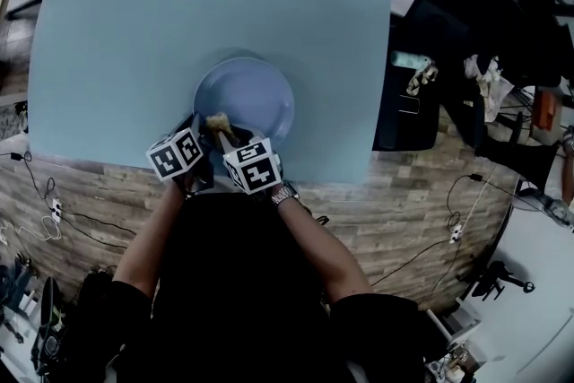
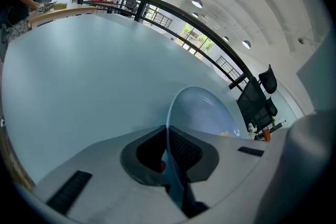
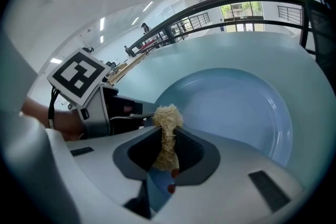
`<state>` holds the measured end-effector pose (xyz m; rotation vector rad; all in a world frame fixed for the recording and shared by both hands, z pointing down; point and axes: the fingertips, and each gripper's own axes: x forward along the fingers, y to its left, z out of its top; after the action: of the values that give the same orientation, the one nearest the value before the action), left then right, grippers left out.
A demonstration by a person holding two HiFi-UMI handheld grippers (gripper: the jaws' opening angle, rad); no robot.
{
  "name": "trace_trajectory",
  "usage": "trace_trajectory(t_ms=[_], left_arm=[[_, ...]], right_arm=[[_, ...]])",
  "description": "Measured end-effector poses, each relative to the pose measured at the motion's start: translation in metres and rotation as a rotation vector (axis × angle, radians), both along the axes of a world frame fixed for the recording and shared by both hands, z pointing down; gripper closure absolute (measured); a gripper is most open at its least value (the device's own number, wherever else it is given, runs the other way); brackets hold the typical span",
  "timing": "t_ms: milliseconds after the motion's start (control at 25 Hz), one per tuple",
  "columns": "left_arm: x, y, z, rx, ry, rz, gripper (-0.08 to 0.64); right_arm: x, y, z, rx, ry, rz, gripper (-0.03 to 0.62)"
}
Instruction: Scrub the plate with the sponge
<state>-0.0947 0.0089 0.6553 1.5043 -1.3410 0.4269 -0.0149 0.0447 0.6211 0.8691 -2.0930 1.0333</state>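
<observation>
The left gripper was clamped on the plate's near rim, the thin edge running straight down between its jaws. The right gripper was clenched on the sponge, a pale tuft poking out past the jaw tips. The plate sat on the surface, close to its near edge, right in front of the person. The sponge hung at the plate's near rim, just beside the left gripper. Whether it touched the plate I couldn't tell.

To my eye the scrubbing was only about to start. To do it well, I'd say press the tuft down into the well and work in small circles out toward the far rim. The left clamp should hold firm so the plate can't skate.

The plate was round, shallow and pale blue, with a smooth, glossy face and a raised rim. It looked slippery, so a light grip would likely let it twist. The sponge was straw-coloured, coarse and fibrous, squeezed narrow between the jaws and frayed at the top. It should give under pressure, so too hard a push might bring the jaw tips onto the plate. The surface was a matt, pale blue sheet — flat, with little to stop a sliding plate.
</observation>
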Motion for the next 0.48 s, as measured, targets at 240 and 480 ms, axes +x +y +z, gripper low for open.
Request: trace_trajectory(t_ms=[240, 480], left_arm=[[-0.001, -0.002, 0.0, 0.008, -0.006, 0.006, 0.549], [0.0, -0.003, -0.001, 0.012, -0.009, 0.017, 0.549]], right_arm=[[0.01, 0.006, 0.0, 0.012, 0.025, -0.023, 0.52], [0.026, 0.01, -0.001, 0.009, 0.037, 0.0, 0.52]])
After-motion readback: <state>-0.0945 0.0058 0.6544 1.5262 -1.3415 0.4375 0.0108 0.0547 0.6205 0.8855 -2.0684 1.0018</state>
